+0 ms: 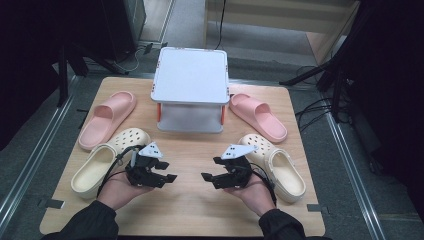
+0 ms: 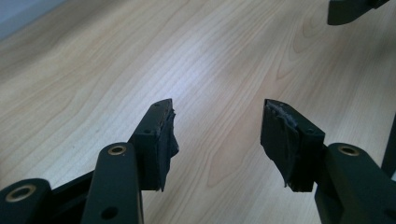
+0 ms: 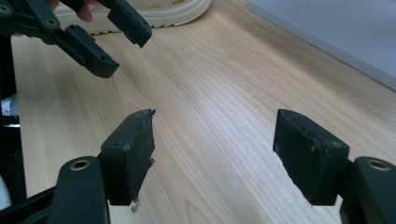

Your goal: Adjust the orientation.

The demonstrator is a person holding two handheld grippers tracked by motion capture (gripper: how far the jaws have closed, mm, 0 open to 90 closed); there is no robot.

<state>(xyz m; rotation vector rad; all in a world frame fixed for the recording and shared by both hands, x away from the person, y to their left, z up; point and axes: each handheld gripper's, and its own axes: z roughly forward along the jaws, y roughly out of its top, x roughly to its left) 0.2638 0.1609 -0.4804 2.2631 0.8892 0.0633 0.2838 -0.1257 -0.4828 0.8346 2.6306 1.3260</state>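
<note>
Both grippers, left (image 1: 167,172) and right (image 1: 207,179), hover wide open and empty low in the frame, facing each other, probably poised between cream clogs at left (image 1: 107,159) and right (image 1: 277,165) on the desk (image 1: 195,150).

We've got bare wood between the left gripper (image 1: 171,174) and right gripper (image 1: 206,181), jaws apart w/ nothing between, tips facing each other near centre. Straight ahead the white rack (image 1: 190,89) blocks the back middle. Left flank is lined by the cream clog (image 1: 107,159) and pink slide (image 1: 107,118); right flank by another clog (image 1: 276,166) and slide (image 1: 258,116). Front strip of the table (image 1: 190,215) is free.
</note>
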